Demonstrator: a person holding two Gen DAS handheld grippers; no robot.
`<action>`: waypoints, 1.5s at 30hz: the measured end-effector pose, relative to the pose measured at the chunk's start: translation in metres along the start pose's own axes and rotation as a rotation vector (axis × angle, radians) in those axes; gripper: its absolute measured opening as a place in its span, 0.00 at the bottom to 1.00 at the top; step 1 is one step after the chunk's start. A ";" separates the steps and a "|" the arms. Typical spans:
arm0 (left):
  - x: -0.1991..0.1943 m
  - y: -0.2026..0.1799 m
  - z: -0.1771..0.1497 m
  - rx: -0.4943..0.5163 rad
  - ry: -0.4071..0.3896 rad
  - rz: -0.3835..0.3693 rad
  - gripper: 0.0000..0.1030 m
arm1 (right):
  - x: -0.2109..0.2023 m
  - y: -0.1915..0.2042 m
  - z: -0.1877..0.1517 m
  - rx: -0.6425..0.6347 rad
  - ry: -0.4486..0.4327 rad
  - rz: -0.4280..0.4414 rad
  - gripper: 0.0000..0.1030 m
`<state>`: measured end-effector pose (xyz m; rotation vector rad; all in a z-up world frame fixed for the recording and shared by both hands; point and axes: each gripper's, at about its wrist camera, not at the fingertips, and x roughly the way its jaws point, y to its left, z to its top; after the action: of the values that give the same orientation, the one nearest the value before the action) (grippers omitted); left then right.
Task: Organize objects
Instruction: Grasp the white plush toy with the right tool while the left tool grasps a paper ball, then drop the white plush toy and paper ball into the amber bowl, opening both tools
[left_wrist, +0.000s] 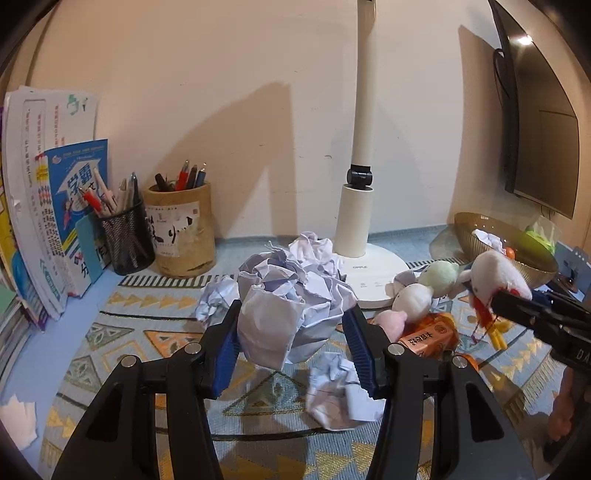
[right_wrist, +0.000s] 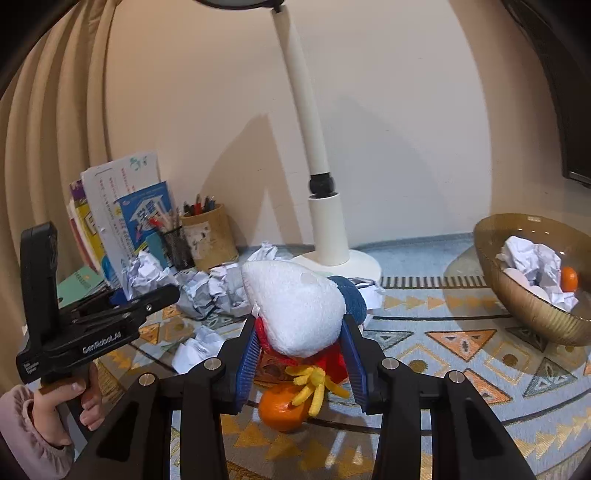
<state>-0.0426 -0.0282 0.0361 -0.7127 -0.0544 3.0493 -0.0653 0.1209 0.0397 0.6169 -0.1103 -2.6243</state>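
Jaws pinch both loads above the desk (right_wrist: 461, 332): your left gripper (left_wrist: 291, 332) holds paper (left_wrist: 288, 306), your right gripper (right_wrist: 299, 354) a plush (right_wrist: 295, 310), nearer the bowl (right_wrist: 524, 295) rightward.

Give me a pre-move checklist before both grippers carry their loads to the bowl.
1. Left gripper clamps the crumpled paper ball: ok.
2. Right gripper clamps the white plush toy: ok.
3. Amber glass bowl has room left: ok, partly filled with paper.
4. Orange under the toy stays clear: cannot tell.
5. Lamp base out of the path: ok.
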 end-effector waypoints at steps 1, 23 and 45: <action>0.001 0.000 0.000 -0.002 0.003 0.000 0.49 | -0.001 -0.002 0.000 0.009 -0.006 0.001 0.41; 0.113 -0.223 0.136 0.098 0.068 -0.376 0.49 | -0.074 -0.193 0.106 0.208 -0.095 -0.292 0.41; 0.122 -0.242 0.140 0.152 0.174 -0.274 0.99 | -0.073 -0.219 0.108 0.348 0.041 -0.324 1.00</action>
<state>-0.2139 0.2110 0.1160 -0.8747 0.0737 2.6887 -0.1422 0.3475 0.1279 0.8673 -0.5014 -2.9274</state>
